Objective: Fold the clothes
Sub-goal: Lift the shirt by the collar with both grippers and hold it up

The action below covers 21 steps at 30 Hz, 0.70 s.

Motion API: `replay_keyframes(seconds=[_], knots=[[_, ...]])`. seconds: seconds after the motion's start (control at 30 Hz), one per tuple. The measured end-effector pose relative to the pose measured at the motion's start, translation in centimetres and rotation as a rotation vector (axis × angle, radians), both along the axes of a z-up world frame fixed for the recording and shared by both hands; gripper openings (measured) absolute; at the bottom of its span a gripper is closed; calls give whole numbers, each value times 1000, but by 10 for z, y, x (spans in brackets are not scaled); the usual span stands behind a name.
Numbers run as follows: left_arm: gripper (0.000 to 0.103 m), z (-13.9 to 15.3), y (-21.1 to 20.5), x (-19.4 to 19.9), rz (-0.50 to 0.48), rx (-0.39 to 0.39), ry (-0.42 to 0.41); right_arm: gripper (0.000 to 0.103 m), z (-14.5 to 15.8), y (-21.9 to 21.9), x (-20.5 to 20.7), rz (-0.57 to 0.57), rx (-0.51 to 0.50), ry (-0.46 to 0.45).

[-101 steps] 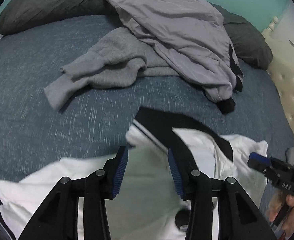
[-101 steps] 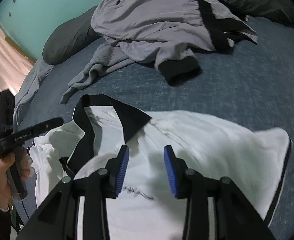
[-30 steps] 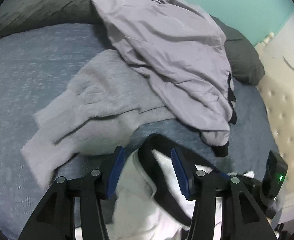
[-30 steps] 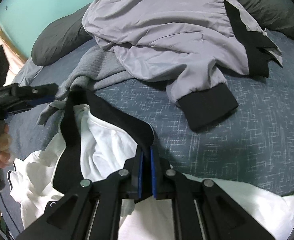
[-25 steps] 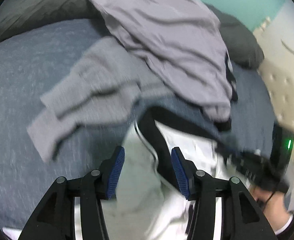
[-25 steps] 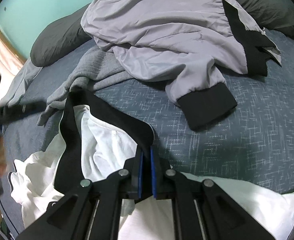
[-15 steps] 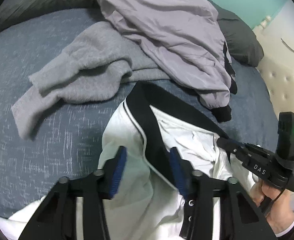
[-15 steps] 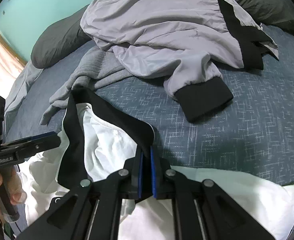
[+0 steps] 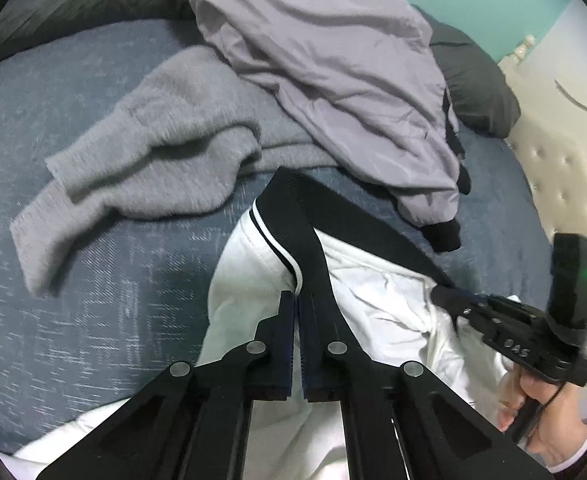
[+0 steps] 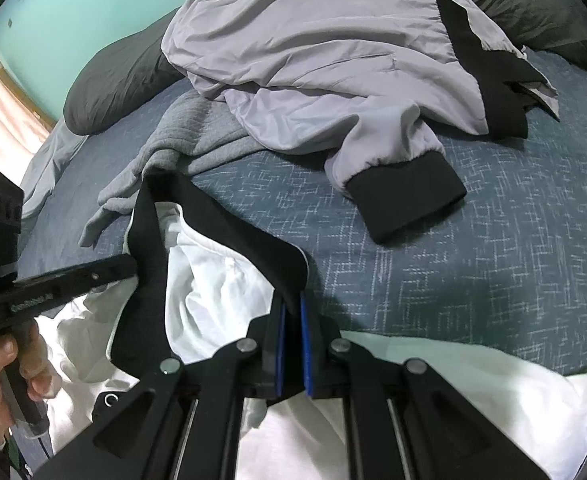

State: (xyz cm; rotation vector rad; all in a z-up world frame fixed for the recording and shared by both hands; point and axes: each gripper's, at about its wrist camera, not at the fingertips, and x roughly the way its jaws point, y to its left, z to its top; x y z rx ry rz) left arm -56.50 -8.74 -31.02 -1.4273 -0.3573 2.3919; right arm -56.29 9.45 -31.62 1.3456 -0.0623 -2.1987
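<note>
Partly, the lilac jacket hides the grey sweater.

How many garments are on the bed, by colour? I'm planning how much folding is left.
White with black collar: 1, the white jacket
Light purple-grey with black cuffs: 1, the windbreaker
Grey knit: 1, the grey sweater
Total: 3 garments
</note>
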Motion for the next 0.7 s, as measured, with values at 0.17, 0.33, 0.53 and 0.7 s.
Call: replay_keyframes(seconds=[0.17, 0.33, 0.53, 0.7], knots=[[2, 14, -26, 2, 30, 11, 21, 7, 0, -1, 1, -1, 3, -2], [2, 19, -64, 7, 84, 17, 29, 7, 2, -1, 1, -3, 3, -3], [2, 10, -84, 4, 158, -25, 15, 7, 2, -2, 0, -5, 3, 1], [2, 6, -79, 0, 145, -56, -7, 7, 3, -6, 1, 8, 4, 4]])
